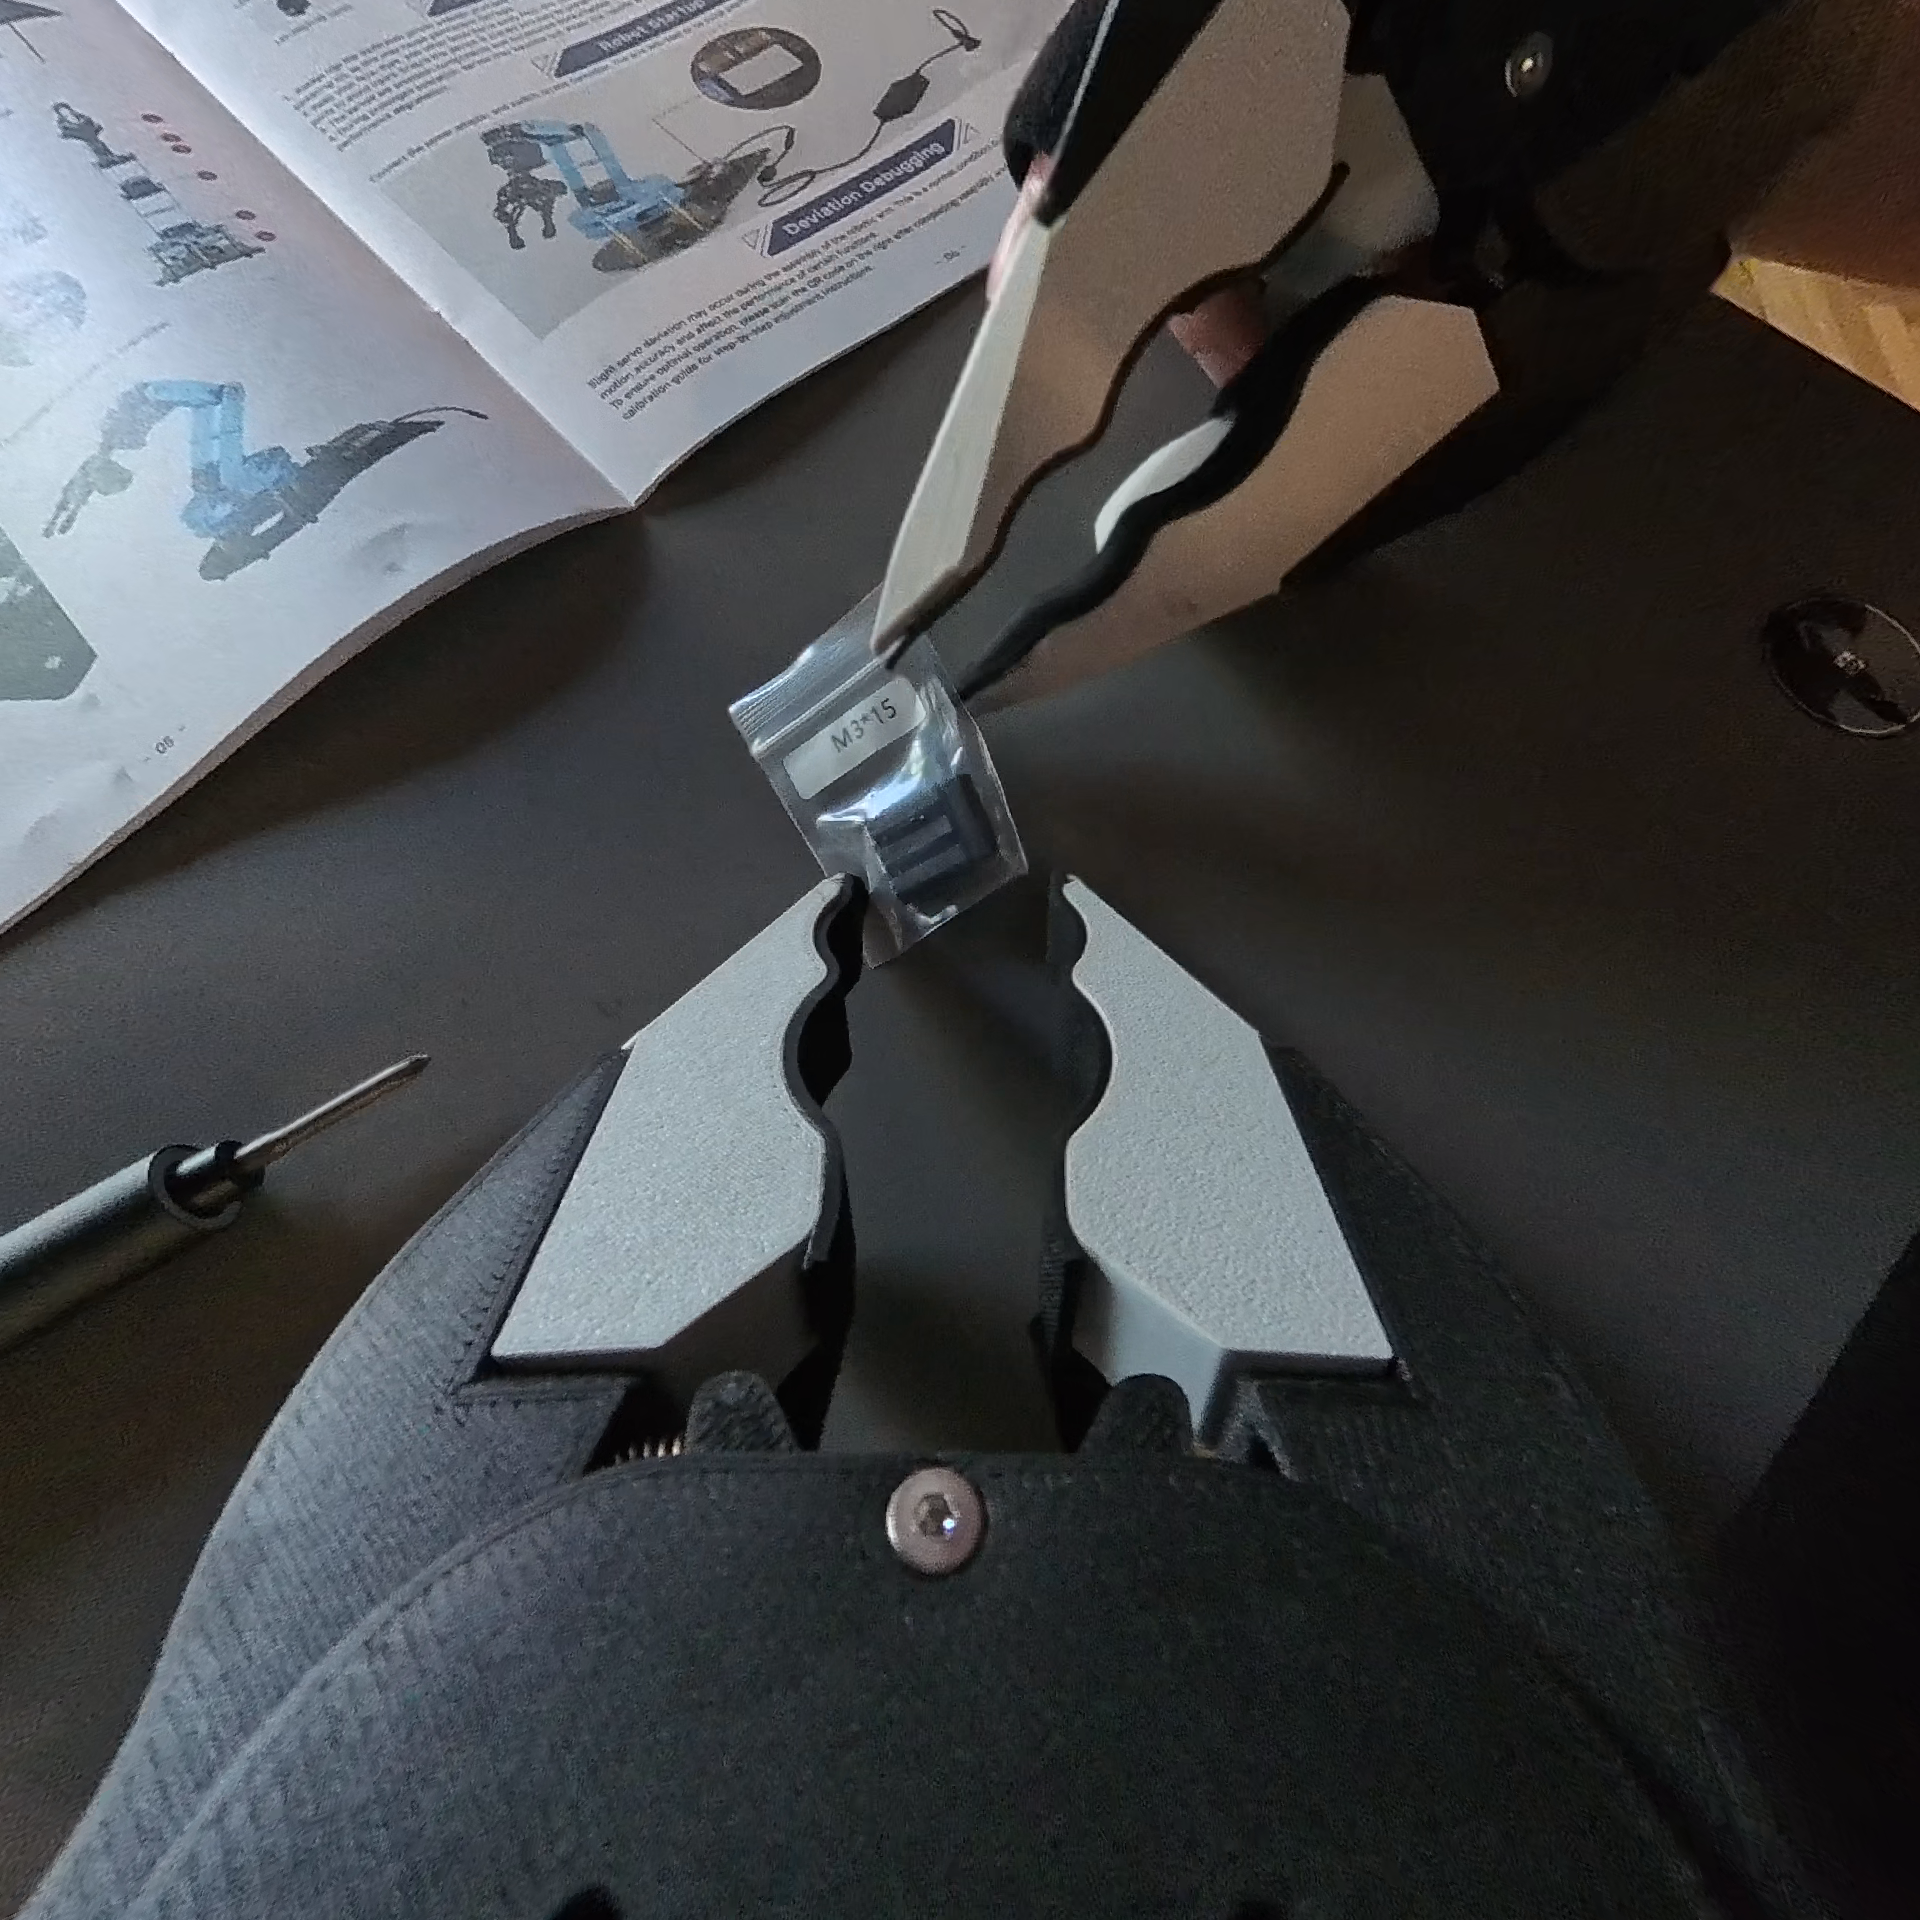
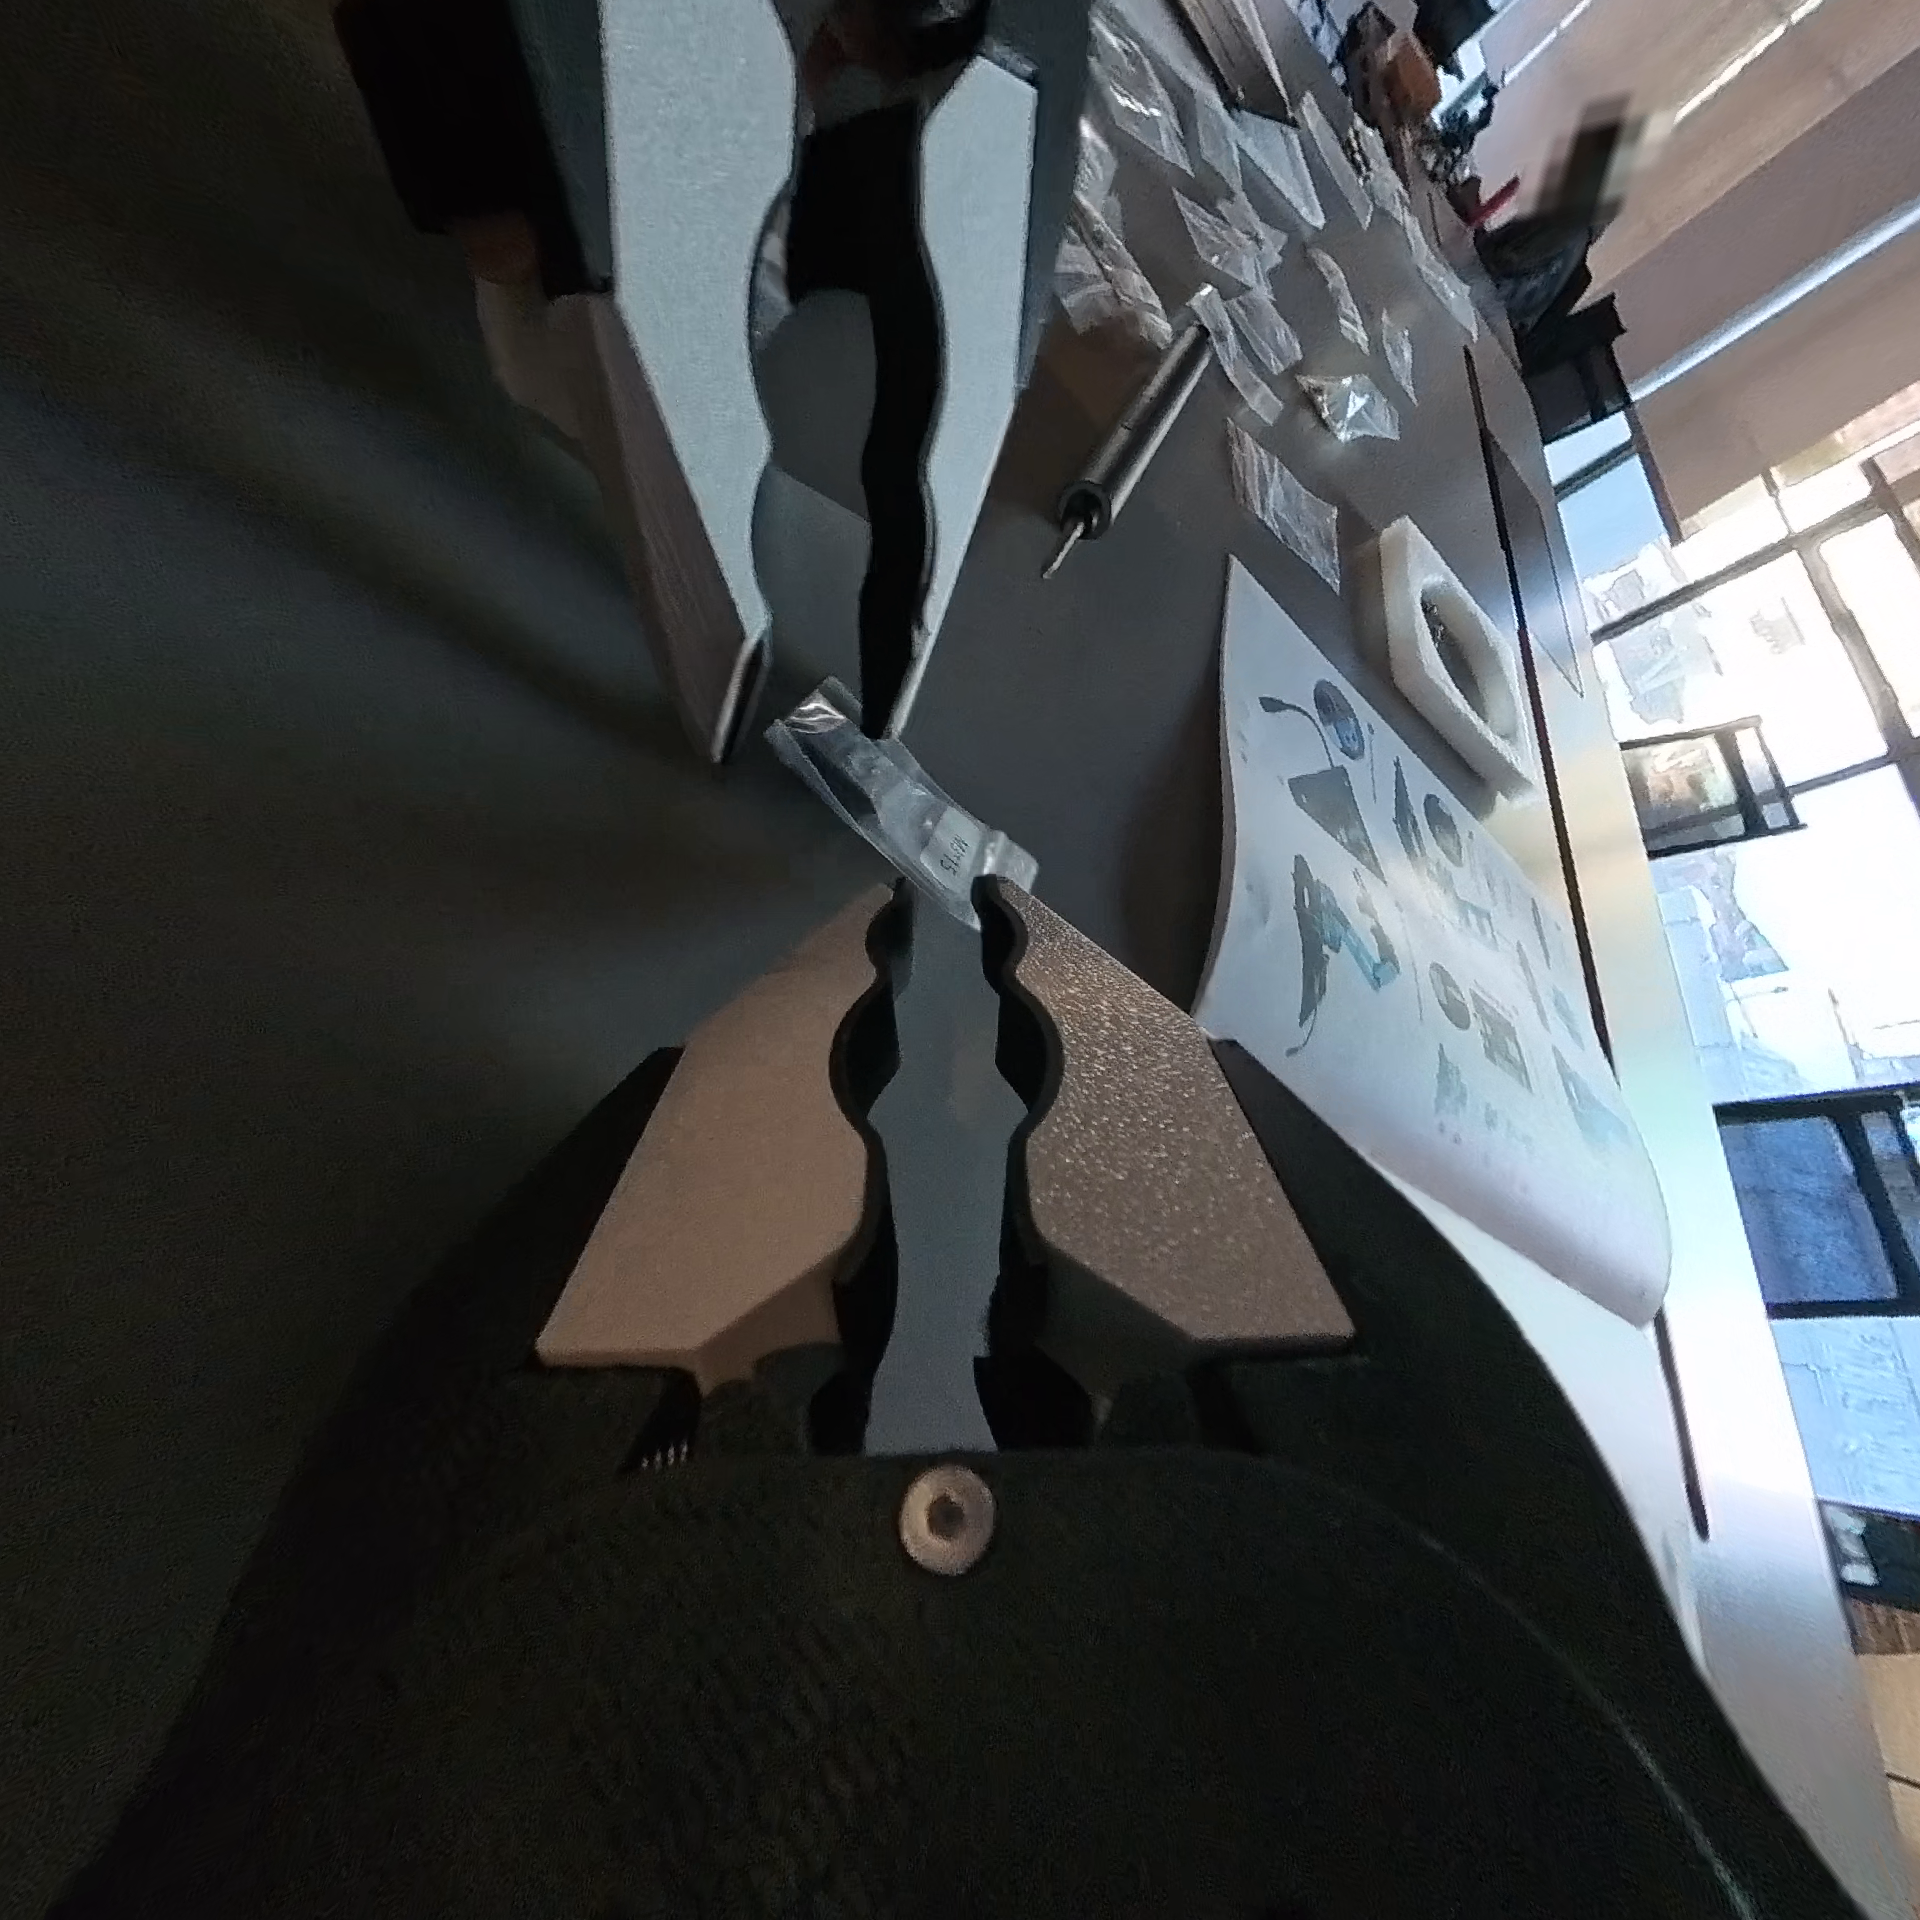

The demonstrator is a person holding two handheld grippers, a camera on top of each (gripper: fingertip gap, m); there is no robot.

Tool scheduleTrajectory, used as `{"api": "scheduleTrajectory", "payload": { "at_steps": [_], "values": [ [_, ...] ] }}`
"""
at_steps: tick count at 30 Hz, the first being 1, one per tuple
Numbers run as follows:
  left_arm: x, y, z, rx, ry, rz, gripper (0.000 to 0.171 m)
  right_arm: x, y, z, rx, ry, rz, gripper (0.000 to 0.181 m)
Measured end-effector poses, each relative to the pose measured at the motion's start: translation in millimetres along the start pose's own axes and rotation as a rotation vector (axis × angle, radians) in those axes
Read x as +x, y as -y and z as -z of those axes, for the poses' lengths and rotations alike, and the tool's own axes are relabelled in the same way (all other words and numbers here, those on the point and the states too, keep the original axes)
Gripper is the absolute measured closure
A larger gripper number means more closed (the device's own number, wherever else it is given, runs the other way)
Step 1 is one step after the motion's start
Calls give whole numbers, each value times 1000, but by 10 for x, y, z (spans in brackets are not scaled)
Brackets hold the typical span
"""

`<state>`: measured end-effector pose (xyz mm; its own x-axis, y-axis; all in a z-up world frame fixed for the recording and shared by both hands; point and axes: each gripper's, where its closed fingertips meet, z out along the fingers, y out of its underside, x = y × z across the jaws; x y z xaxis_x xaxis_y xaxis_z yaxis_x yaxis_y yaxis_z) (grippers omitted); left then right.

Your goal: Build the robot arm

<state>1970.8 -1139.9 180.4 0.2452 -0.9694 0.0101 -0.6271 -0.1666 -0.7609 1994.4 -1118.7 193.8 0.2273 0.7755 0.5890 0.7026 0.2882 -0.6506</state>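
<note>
A small clear plastic bag of dark screws (image 1: 894,790) with a white label hangs in the air above the dark table (image 1: 1455,935). My right gripper (image 1: 935,665) reaches in from the upper right and is shut on the bag's top edge. In the right wrist view the labelled end of the bag (image 2: 904,810) sits between this gripper's tips (image 2: 945,888). My left gripper (image 1: 956,899) is open. The bag's lower end sits in its gap and touches its left fingertip (image 1: 836,904). The left gripper also shows in the right wrist view (image 2: 821,717), just past the bag.
An open instruction booklet (image 1: 312,364) lies at the left, and also shows in the right wrist view (image 2: 1455,987). A screwdriver (image 1: 156,1195) lies at the near left. A white hexagonal tray (image 2: 1455,665) and several small bags (image 2: 1195,229) lie beyond. A dark round disc (image 1: 1844,665) lies on the right. One gripper's finger ends stand about 4 cm off the other's.
</note>
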Motion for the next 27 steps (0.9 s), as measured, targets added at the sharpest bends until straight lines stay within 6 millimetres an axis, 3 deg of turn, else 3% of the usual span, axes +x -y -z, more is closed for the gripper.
{"api": "scheduleTrajectory", "payload": {
  "at_steps": [5,9,12,15,18,24,25,27],
  "values": [
    [-13,1,-9,-2,23,-9,140,211,-102,15,-37,-41,-190,164],
    [-14,2,-13,-1,37,-2,140,287,-198,-2,-83,65,-695,162],
    [-15,4,-16,-1,40,3,140,234,-80,9,24,251,-1141,160],
    [-16,7,-21,-1,48,5,140,99,7,3,53,413,-1365,157],
    [-17,9,-23,-1,49,8,140,119,13,-29,51,397,-1445,161],
    [-18,12,-24,1,51,21,139,66,0,-118,-24,336,-1354,181],
    [-38,14,-9,7,55,45,142,96,47,-103,3,318,-1316,181],
    [-71,106,88,90,45,181,168,239,134,-24,71,179,-1197,181]
  ]
}}
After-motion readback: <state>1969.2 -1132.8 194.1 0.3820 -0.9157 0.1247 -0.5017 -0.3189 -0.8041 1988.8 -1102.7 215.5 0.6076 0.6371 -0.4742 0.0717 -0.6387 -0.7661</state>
